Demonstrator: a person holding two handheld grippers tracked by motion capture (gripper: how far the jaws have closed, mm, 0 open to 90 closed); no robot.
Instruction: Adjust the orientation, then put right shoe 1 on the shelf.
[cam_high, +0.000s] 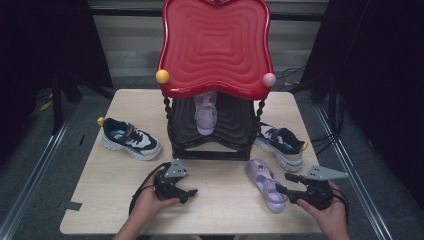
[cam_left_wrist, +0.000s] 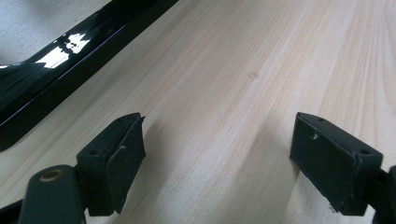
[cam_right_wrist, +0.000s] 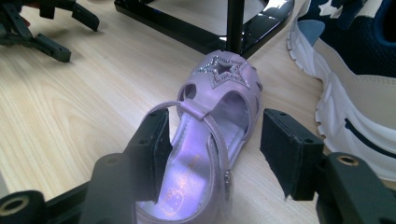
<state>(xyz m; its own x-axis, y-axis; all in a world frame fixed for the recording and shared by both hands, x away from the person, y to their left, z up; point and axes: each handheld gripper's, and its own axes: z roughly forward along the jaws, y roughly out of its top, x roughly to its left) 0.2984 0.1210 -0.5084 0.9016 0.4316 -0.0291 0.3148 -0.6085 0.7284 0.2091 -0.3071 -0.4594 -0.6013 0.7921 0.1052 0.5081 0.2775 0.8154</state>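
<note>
The purple sandal (cam_high: 266, 185) lies flat on the counter (cam_high: 100, 200), front right of the black rack (cam_high: 210, 150), just beside a navy sneaker (cam_high: 281, 145). Its long axis runs from the toe near the rack back toward the person, angled to the right. The right gripper (cam_right_wrist: 212, 147) is the nearer one: its fingers (cam_right_wrist: 156, 149) stand partly open astride the sandal's heel end, strap between them, the left finger close against the sandal's side and the right one clear of it, so no grip yet. A squeeze across the narrow width looks the likely move. The left gripper (cam_left_wrist: 217, 158) rests well apart, fingers wide and empty over bare counter
</note>
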